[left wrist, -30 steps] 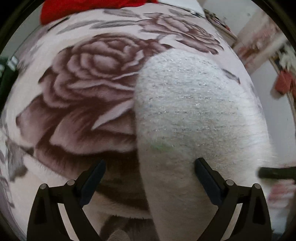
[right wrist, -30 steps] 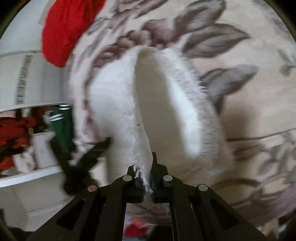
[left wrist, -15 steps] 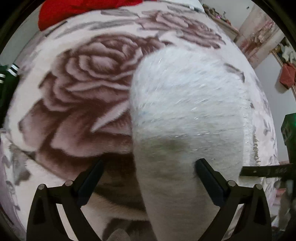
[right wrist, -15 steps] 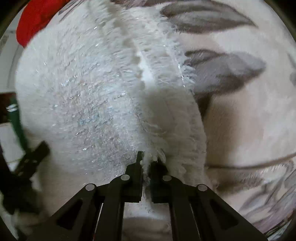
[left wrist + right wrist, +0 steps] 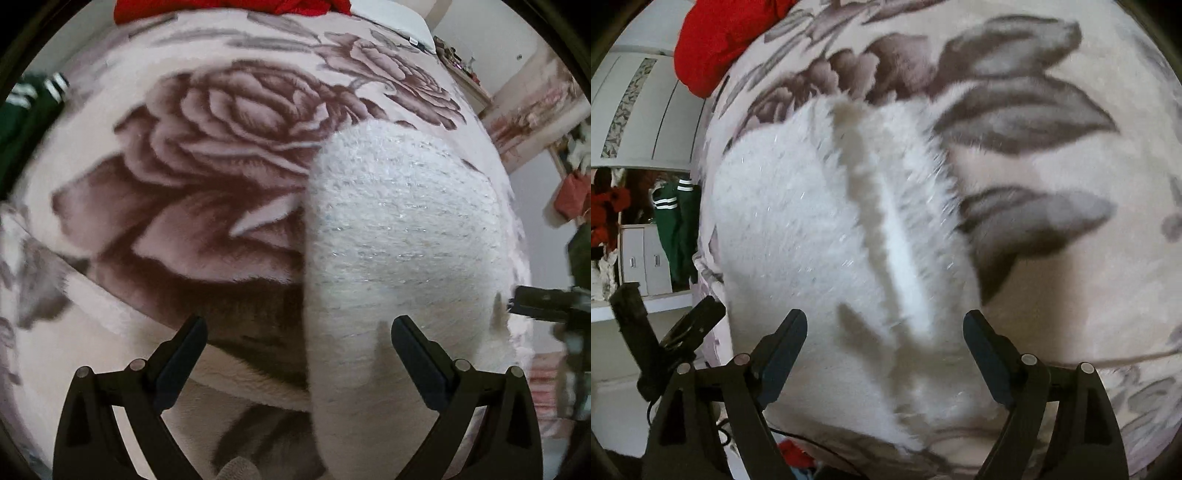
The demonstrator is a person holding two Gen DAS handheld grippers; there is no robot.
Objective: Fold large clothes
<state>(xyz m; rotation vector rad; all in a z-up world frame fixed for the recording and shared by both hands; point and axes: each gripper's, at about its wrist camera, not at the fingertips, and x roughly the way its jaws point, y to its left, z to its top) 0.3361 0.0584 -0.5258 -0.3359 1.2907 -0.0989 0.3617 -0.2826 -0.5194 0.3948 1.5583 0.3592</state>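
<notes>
White fuzzy garment (image 5: 402, 236): lies folded on the rose-print blanket (image 5: 207, 155), at 3 o'clock in the left wrist view.
Left gripper (image 5: 295, 354): jaws wide, nothing gripped, garment's edge below them.
Right gripper (image 5: 884, 343): jaws opening, garment beneath, pads clear of it.
Red cloth (image 5: 716, 40): 11 o'clock, at the blanket's far edge.
Green clothing (image 5: 677, 229): 9 o'clock, off the bed.

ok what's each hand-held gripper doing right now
left hand-held gripper: open, holding nothing.
right hand-held gripper: jaws opening, white sweater below, not gripped.
</notes>
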